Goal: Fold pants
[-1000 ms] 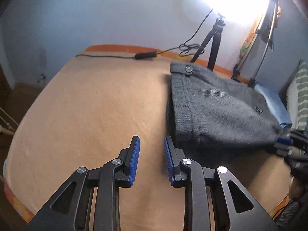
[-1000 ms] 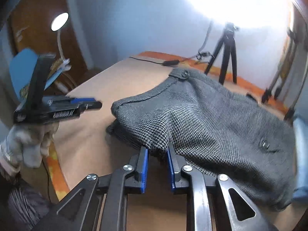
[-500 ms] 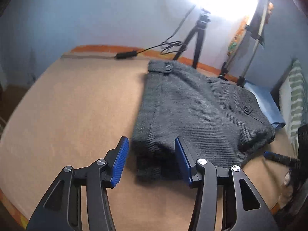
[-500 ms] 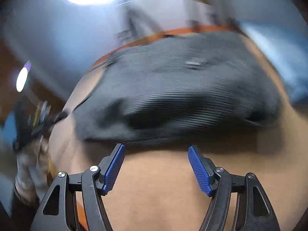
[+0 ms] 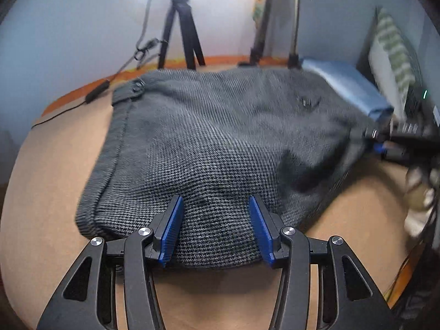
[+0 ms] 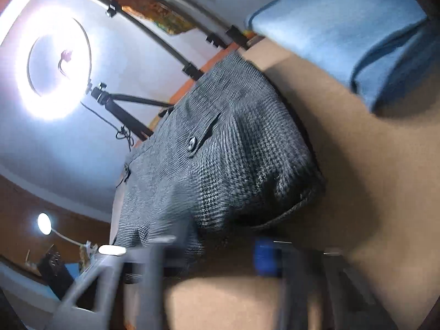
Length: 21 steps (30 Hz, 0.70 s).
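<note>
The grey houndstooth pants (image 5: 220, 143) lie folded in a thick bundle on the tan bed surface (image 5: 49, 181), waistband button at the far left. My left gripper (image 5: 216, 227) is open, its blue pads on either side of the bundle's near edge. My right gripper (image 6: 220, 250) is blurred by motion in its own view, jaws apart, close to the near edge of the pants (image 6: 220, 159). It also shows in the left wrist view (image 5: 385, 144) at the bundle's right end.
A folded light-blue cloth (image 5: 349, 88) lies at the far right beside a striped pillow (image 5: 396, 55). Tripods (image 5: 181, 27) and a ring light (image 6: 52, 63) stand behind the bed. A black cable (image 5: 93, 96) runs along the far edge.
My left gripper has moved forward and opened wider, now straddling the bundle's near edge. My right gripper let go of the pants, opened and swung round to the bundle's right end.
</note>
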### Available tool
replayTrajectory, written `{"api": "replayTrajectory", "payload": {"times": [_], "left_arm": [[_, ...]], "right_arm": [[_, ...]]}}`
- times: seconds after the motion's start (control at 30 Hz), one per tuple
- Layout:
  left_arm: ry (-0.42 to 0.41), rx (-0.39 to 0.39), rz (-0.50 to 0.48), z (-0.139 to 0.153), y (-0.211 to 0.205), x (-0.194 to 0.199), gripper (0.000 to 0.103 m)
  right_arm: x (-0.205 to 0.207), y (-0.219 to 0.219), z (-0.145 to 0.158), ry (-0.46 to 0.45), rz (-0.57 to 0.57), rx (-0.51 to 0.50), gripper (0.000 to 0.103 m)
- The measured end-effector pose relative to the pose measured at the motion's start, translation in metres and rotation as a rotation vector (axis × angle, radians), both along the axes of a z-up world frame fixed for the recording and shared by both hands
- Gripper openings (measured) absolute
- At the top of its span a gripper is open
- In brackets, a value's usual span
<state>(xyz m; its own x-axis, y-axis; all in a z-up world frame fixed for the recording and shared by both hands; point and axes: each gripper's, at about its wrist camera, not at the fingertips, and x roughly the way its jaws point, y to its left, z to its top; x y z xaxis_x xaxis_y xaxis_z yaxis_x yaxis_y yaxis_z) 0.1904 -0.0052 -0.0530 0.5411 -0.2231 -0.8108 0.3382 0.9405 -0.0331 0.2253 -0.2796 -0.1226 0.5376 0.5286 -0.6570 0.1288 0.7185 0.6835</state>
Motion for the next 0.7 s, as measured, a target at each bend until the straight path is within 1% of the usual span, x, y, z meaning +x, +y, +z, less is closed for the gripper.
{"api": "replayTrajectory", "payload": {"times": [0.03,0.07,0.1,0.13,0.17,0.2,0.27,0.3,0.37,0.43,0.47,0.53,0.6,0.67,0.7], "left_arm": [[0.013,0.005,-0.007,-0.004,-0.001,0.000,0.049],[0.030,0.004,-0.015,-0.008,-0.001,0.000,0.049],[0.049,0.007,-0.030,-0.012,-0.002,-0.001,0.049],[0.050,0.000,-0.041,-0.012,-0.002,-0.002,0.049],[0.049,-0.011,-0.043,-0.009,0.000,-0.003,0.049],[0.047,-0.025,-0.036,-0.004,0.005,-0.004,0.049],[0.025,-0.062,0.002,0.008,0.023,-0.005,0.049],[0.016,-0.083,0.032,0.014,0.037,-0.005,0.049],[0.007,-0.119,0.112,0.020,0.068,-0.005,0.049],[0.023,-0.154,0.177,0.018,0.094,-0.004,0.050],[0.043,-0.180,0.208,0.014,0.109,-0.003,0.050],[0.074,-0.223,0.258,0.003,0.128,-0.007,0.050],[0.108,-0.249,0.295,-0.006,0.137,-0.010,0.050],[0.098,-0.244,0.322,-0.003,0.141,-0.013,0.050],[0.082,-0.232,0.323,0.000,0.136,-0.014,0.050]], "right_arm": [[-0.001,0.002,0.007,-0.023,0.003,-0.015,0.019],[-0.002,0.006,0.016,-0.057,0.016,-0.039,0.016],[-0.005,0.009,0.032,-0.110,0.035,-0.090,0.015],[-0.008,0.012,0.046,-0.162,0.051,-0.150,0.014],[-0.011,0.017,0.059,-0.211,0.068,-0.235,0.014],[-0.011,0.021,0.063,-0.220,0.077,-0.295,0.014],[-0.008,0.023,0.056,-0.185,0.075,-0.338,0.014],[-0.006,0.024,0.047,-0.151,0.072,-0.353,0.014],[-0.003,0.023,0.031,-0.090,0.087,-0.341,0.016],[0.001,0.020,0.030,-0.084,0.084,-0.324,0.019],[0.002,0.019,0.031,-0.077,0.088,-0.318,0.022],[0.002,0.017,0.035,-0.077,0.085,-0.298,0.024],[0.001,0.016,0.038,-0.073,0.081,-0.295,0.030],[0.000,0.014,0.037,-0.051,0.076,-0.267,0.040],[0.000,0.014,0.036,-0.045,0.067,-0.242,0.042]]}}
